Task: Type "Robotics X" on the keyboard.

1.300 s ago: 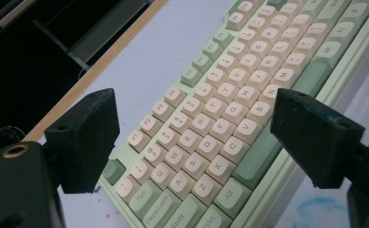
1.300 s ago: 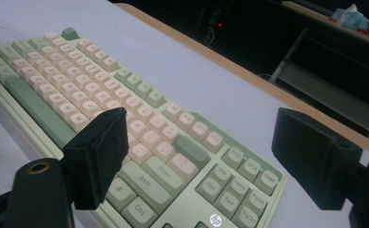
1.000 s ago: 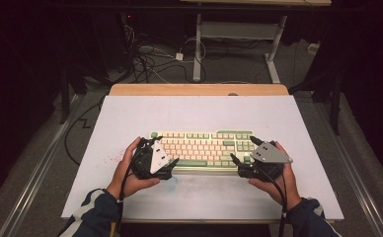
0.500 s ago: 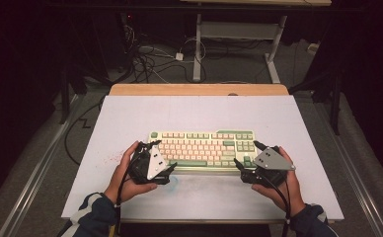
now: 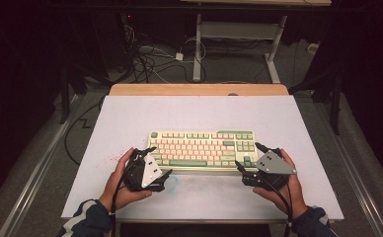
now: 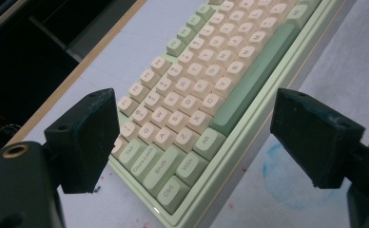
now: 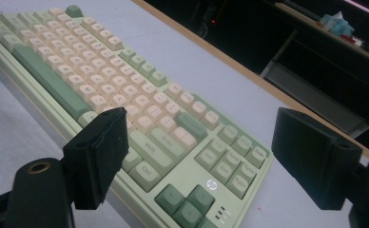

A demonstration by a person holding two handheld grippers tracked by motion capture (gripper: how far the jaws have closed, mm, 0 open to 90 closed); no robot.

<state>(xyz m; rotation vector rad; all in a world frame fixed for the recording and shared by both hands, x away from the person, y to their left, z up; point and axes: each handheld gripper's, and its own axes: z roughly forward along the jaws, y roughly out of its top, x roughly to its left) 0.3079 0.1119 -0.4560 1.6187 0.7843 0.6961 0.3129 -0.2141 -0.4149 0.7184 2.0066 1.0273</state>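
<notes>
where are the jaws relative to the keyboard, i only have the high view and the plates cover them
Observer: The left gripper is open, its jaws straddling the keyboard at the Ctrl corner, not touching it.
Operator: and the right one
Observer: The right gripper is open too, its jaws set either side of the end with the arrow keys.
Operator: anything on the table near the left jaw
Observer: A faint blue ring stain marks the table beside the keyboard's front edge.
</notes>
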